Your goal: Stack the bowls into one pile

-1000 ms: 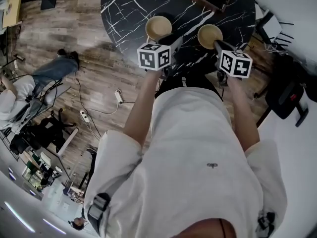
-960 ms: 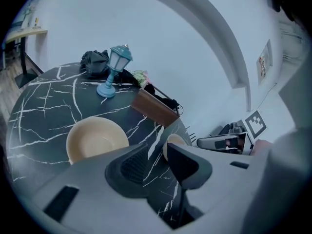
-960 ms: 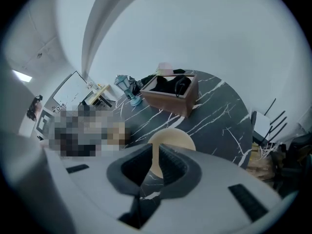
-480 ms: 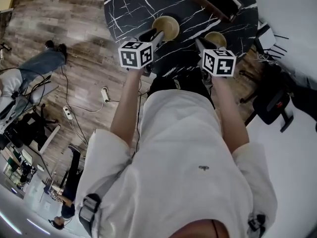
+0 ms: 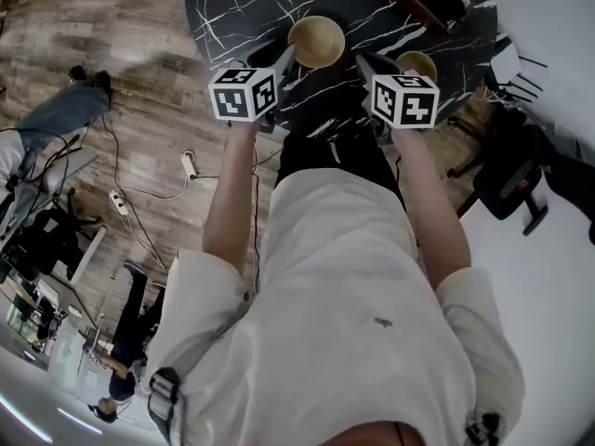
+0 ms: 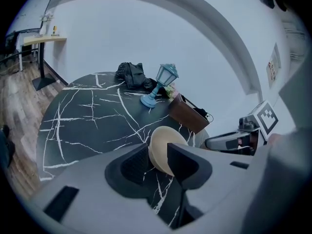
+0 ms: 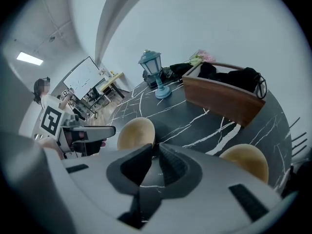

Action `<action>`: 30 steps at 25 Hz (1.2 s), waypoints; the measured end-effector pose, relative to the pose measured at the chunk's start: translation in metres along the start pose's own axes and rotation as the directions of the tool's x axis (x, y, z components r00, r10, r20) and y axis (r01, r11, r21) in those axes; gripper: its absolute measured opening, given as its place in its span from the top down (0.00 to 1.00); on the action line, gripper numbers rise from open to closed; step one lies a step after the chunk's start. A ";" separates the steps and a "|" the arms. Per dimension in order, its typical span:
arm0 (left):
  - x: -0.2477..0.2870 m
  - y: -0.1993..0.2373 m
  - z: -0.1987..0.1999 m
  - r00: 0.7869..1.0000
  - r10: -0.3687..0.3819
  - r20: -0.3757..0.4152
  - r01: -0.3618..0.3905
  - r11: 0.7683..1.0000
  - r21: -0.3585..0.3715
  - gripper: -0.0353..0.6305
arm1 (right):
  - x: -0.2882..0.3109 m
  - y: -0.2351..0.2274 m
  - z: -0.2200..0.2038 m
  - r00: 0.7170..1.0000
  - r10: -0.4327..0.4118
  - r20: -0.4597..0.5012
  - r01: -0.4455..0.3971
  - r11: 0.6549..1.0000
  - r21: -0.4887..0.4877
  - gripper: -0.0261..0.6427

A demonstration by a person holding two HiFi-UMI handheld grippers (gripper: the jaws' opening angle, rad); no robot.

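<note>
The head view looks steeply down over the person's torso (image 5: 353,277) onto the table (image 5: 237,12). Each gripper view sits close behind its jaws, facing across the same table toward the lamp (image 6: 161,84).

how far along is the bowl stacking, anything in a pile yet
Nothing is stacked yet: the two bowls are apart. In hand: the left gripper has its fingers closed on the rim of one bowl over the table. The right gripper is empty, its fingers just having opened a little. Left to do: bring that bowl to the second bowl, which stands on the table, and nest them.
</note>
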State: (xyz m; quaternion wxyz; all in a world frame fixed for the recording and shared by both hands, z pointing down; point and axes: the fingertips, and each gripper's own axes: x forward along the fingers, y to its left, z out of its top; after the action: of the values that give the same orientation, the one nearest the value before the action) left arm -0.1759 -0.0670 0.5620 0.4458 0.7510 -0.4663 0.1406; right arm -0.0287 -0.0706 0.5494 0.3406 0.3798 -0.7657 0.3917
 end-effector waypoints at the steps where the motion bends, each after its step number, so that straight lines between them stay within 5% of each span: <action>1: 0.002 0.002 -0.002 1.000 -0.001 0.001 0.001 1.000 -0.007 0.78 | 0.004 0.001 0.001 1.000 0.000 -0.002 0.000 1.000 -0.001 0.88; 13: 0.022 0.012 -0.011 0.999 -0.041 0.008 0.041 0.999 -0.028 0.78 | 0.037 0.009 -0.004 0.999 0.021 -0.032 -0.019 0.998 0.055 0.85; 30: 0.032 0.004 -0.006 0.978 -0.201 0.056 0.199 0.979 0.035 0.82 | 0.052 0.011 -0.011 0.995 0.099 -0.017 -0.092 0.963 0.252 0.89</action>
State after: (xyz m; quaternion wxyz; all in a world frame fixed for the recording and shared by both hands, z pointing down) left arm -0.1611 -0.0814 0.5876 0.4326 0.8044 -0.3995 0.0793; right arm -0.0606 -0.0733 0.5928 0.2817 0.3768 -0.7223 0.5069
